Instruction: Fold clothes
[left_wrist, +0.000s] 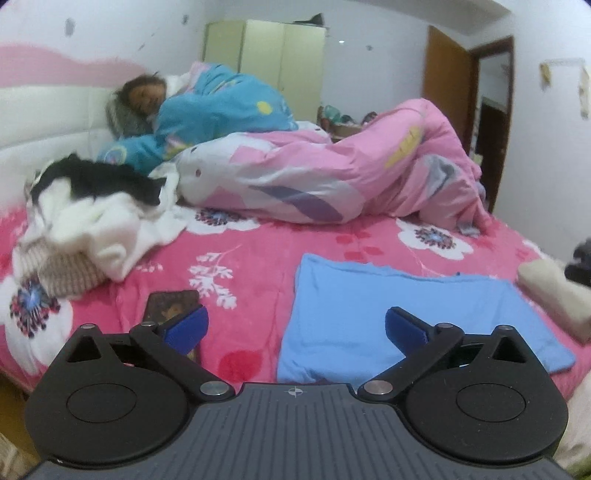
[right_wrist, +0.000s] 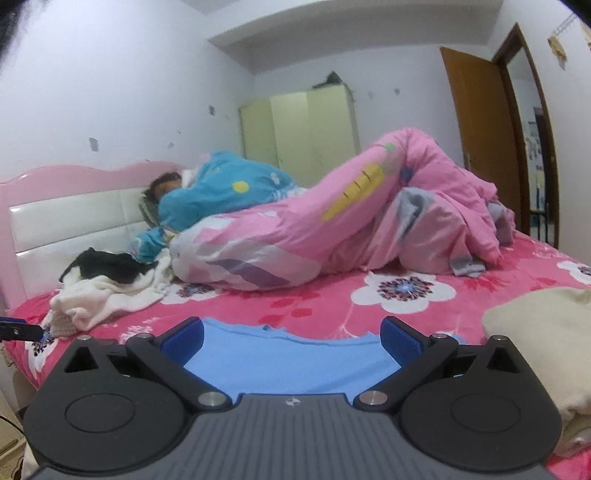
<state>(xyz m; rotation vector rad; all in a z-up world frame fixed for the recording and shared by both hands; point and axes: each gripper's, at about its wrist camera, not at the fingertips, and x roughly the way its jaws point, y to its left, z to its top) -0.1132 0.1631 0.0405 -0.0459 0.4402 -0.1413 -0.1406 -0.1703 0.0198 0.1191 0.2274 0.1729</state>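
I've got both tongs spread wide, nothing btwn the pads. Blue cloth (left_wrist: 406, 317) lies folded flat on the pink bed (left_wrist: 251, 258). L tongs (left_wrist: 295, 328) hover above its near-left edge, not touching. R tongs (right_wrist: 291, 338) sit over the cloth's near side; it shows btwn the fingers, clear of them.

No text, label, brand or number can be read in either view. The only sign is a small crosshair mark on the grey ribbed housing (left_wrist: 295, 391) of each claw. The papers (right_wrist: 533, 144) stuck by the doorway are too small and blurred to read
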